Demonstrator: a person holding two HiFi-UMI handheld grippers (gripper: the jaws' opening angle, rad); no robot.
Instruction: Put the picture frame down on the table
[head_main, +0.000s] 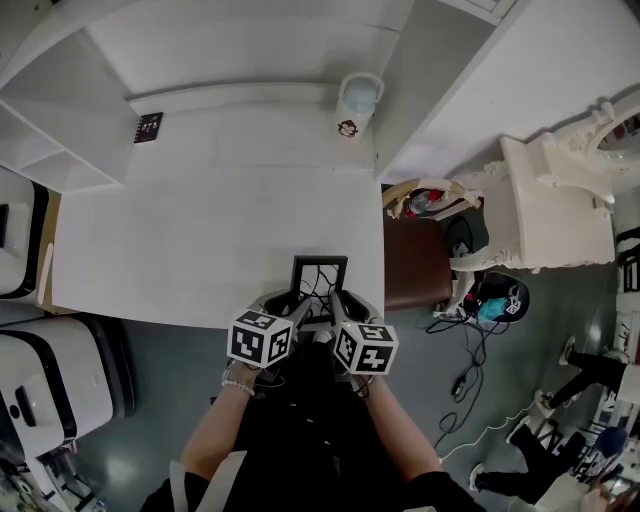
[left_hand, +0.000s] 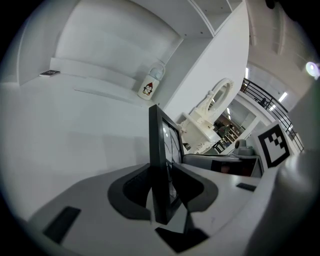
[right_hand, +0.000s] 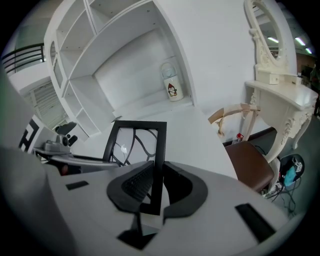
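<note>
Two grippers are used on one thing, so both sides must be moved as one. At the far left of the tabletop a small black card is seen, well apart from the work, so nothing is in the way there. The left gripper is clenched on the left side of the picture frame, and the black bar is pinched tight between its jaws. The frame is held over the near edge of the tabletop, toward its right end. Whether it touches the white top yet cannot be told. The right gripper is clamped on the right bar of the frame in the same way.

It is judged that the frame should be carried a little farther in, so that no part is left hanging past the near edge. It should be brought down slowly, with both sides at one height, because the frame could be hurt if one corner is bumped. The jaws should be opened only when the frame is fully resting, and both at once. The penguin bottle at the far side is well apart. The brown chair is just beside the right edge, so the frame should not be slid that way.
</note>
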